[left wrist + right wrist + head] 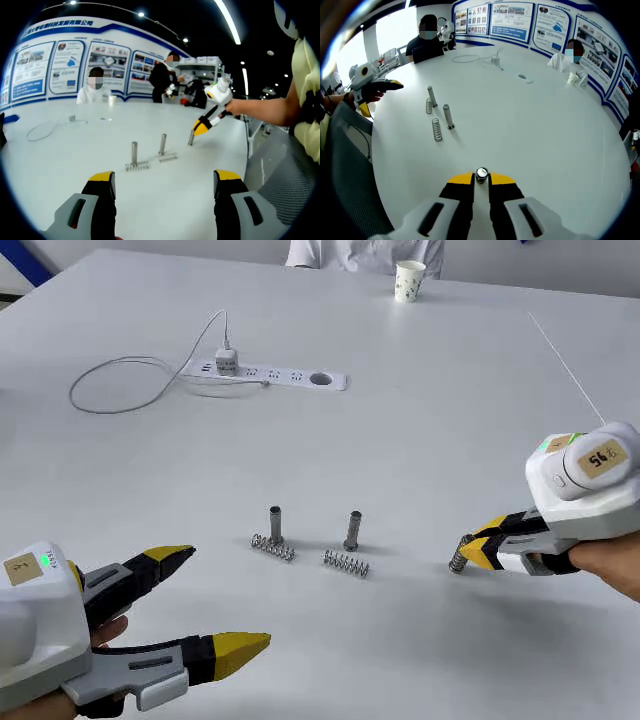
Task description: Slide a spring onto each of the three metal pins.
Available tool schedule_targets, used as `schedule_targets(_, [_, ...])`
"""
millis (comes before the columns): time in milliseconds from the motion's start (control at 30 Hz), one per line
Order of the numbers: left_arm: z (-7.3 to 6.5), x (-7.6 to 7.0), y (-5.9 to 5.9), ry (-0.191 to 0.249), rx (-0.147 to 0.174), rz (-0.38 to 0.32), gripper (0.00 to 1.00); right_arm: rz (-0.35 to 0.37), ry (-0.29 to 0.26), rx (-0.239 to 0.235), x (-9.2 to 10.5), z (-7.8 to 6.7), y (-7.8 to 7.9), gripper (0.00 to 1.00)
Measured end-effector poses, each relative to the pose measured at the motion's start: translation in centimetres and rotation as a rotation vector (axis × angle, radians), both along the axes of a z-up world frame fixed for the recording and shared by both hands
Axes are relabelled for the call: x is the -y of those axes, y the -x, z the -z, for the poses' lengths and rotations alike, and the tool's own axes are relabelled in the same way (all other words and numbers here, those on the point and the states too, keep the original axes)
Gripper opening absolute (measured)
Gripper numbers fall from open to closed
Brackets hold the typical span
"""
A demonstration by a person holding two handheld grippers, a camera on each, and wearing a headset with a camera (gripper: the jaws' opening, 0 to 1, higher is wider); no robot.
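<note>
First, from the head view: on the white worktop (pixel 420 440), two metal pins upright near the middle, left pin (pixel 275 523) and right pin (pixel 353 530), each with a loose spring lying flat just in front. Left spring (pixel 273 547) right at its pin's foot, right spring (pixel 346 562) slightly apart from its own. Left tongs (pixel 215 600) at bottom left, spread wide, holding nothing. Right tongs (pixel 468 552) at the right, pinched on a third pin (pixel 459 558) with spring coils around it, lower end down at the worktop, well apart from the other two. Farther back, a power strip (pixel 265 373) with a white cable (pixel 110 375), and a paper cup (pixel 409 281) near the far edge. Next, from the left gripper view: gaping yellow tips, both upright pins and flat springs ahead, right tongs beyond them clamping the third pin. Lastly, from the right gripper view: round metal top of the third pin squeezed between the closed tips, the other pins and springs off to the left.
</note>
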State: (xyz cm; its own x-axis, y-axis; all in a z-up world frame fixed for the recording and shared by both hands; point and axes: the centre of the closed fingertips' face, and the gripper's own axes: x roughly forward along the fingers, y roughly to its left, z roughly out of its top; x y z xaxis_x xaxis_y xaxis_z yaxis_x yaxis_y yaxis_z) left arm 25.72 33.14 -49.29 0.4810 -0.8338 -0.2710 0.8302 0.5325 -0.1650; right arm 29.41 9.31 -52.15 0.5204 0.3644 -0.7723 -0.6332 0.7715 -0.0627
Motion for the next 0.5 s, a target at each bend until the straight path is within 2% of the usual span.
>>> schedule_targets(500, [-0.04, 0.14, -0.08, 0.006, 0.0, 0.005, 0.82, 0.012, -0.003, -0.002, 0.24, 0.22, 0.32, 0.13])
